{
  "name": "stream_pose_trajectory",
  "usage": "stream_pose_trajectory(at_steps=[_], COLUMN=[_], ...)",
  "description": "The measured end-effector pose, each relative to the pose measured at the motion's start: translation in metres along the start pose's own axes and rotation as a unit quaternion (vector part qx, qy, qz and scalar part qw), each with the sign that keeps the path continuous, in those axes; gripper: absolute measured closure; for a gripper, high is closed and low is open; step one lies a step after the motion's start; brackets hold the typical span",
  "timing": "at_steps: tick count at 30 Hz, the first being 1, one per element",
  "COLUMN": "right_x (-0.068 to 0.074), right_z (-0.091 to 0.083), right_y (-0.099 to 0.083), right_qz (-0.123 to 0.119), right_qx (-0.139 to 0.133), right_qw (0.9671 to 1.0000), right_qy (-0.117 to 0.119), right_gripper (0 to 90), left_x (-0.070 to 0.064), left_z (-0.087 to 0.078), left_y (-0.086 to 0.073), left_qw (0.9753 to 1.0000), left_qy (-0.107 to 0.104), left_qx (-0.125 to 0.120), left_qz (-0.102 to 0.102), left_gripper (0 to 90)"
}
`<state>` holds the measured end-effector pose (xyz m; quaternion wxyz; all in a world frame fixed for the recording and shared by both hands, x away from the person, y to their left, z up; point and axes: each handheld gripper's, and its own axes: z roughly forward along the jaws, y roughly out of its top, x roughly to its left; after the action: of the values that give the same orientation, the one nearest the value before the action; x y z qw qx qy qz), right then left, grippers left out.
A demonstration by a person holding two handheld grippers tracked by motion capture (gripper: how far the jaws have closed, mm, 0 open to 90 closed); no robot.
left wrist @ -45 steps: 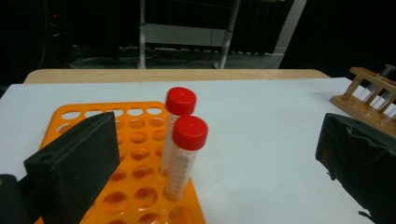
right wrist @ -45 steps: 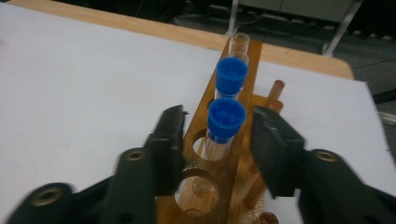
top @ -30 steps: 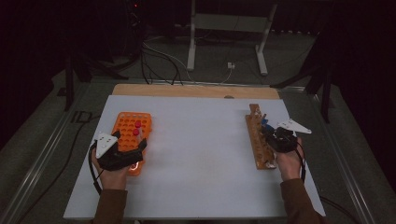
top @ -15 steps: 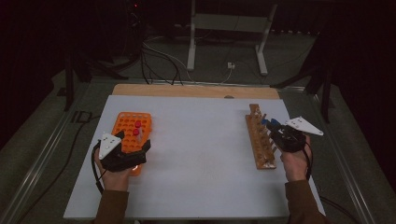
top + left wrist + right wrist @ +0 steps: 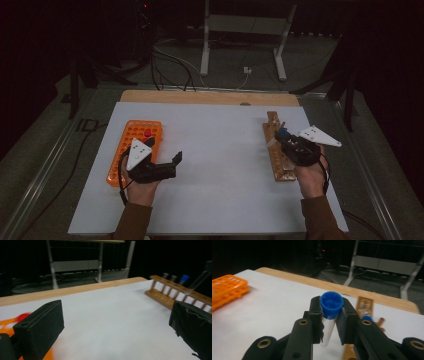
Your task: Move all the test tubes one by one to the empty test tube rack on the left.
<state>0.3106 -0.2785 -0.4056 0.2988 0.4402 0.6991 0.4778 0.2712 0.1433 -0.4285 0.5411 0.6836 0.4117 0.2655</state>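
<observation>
Right gripper [image 5: 331, 322]: jaws clamped on one blue-capped tube [image 5: 331, 312], held just under the cap, above the wooden rack [image 5: 278, 150] at the table's [image 5: 225, 200] right side. Left gripper [image 5: 172, 162]: jaws wide apart, empty, beside the orange rack [image 5: 131, 150]. Risk: thin grip, so a tilt could slip the tube out. Count: two racks, one held tube; others blurred.

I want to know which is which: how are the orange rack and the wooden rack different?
The orange rack is a bright plastic grid with many holes; the wooden rack is a brown narrow strip. The orange rack lies by the left tool, which is open; the wooden rack lies by the right tool, which grips a blue-capped tube. Both rest on the white table.
</observation>
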Motion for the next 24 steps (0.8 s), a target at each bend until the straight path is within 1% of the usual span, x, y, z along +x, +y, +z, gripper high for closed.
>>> stream_pose_trajectory(at_steps=[3, 5, 6, 7, 10, 13, 15, 16, 20, 22, 24], right_x=[0.007, 0.013, 0.015, 0.019, 0.028, 0.035, 0.039, 0.041, 0.047, 0.051, 0.055], right_z=[0.001, 0.003, 0.004, 0.005, 0.009, 0.011, 0.011, 0.011, 0.012, 0.013, 0.015], right_y=[-0.001, -0.002, -0.003, -0.004, -0.006, -0.006, -0.006, -0.005, -0.005, -0.005, -0.006], right_qz=[0.004, 0.004, 0.005, 0.005, -0.002, -0.007, -0.011, -0.010, -0.007, -0.013, -0.014], right_qx=[0.003, 0.007, 0.009, 0.012, 0.020, 0.023, 0.025, 0.026, 0.026, 0.029, 0.033], right_qw=[0.9998, 0.9996, 0.9994, 0.9991, 0.9985, 0.9978, 0.9974, 0.9971, 0.9955, 0.9946, 0.9936], right_qy=[0.019, 0.028, 0.033, 0.040, 0.052, 0.062, 0.067, 0.071, 0.091, 0.098, 0.107], right_gripper=[76.2, 76.2, 76.2, 76.1, 76.2, 76.1, 76.1, 76.2, 76.1, 76.1, 76.1], left_x=[-0.010, -0.016, -0.020, -0.023, -0.032, -0.041, -0.047, -0.050, -0.063, -0.070, -0.076], left_z=[0.010, 0.016, 0.021, 0.024, 0.034, 0.043, 0.049, 0.052, 0.061, 0.066, 0.071], left_y=[0.002, 0.003, 0.003, 0.003, 0.004, 0.004, 0.003, 0.002, 0.003, 0.004, 0.005], left_qw=[0.9998, 0.9994, 0.9991, 0.9988, 0.9978, 0.9968, 0.9958, 0.9954, 0.9935, 0.9927, 0.9915], left_qy=[-0.018, -0.033, -0.039, -0.044, -0.058, -0.062, -0.063, -0.067, -0.092, -0.098, -0.109], left_qx=[0.003, 0.006, 0.007, 0.008, 0.012, 0.023, 0.026, 0.026, 0.035, 0.042, 0.044], left_qz=[0.009, 0.012, 0.017, 0.020, 0.031, 0.045, 0.060, 0.064, 0.058, 0.058, 0.054], left_gripper=[0.5, 1.6, 1.9, 2.1, 2.1, 2.3, 4.0, 4.3, 6.8, 6.9, 7.5])
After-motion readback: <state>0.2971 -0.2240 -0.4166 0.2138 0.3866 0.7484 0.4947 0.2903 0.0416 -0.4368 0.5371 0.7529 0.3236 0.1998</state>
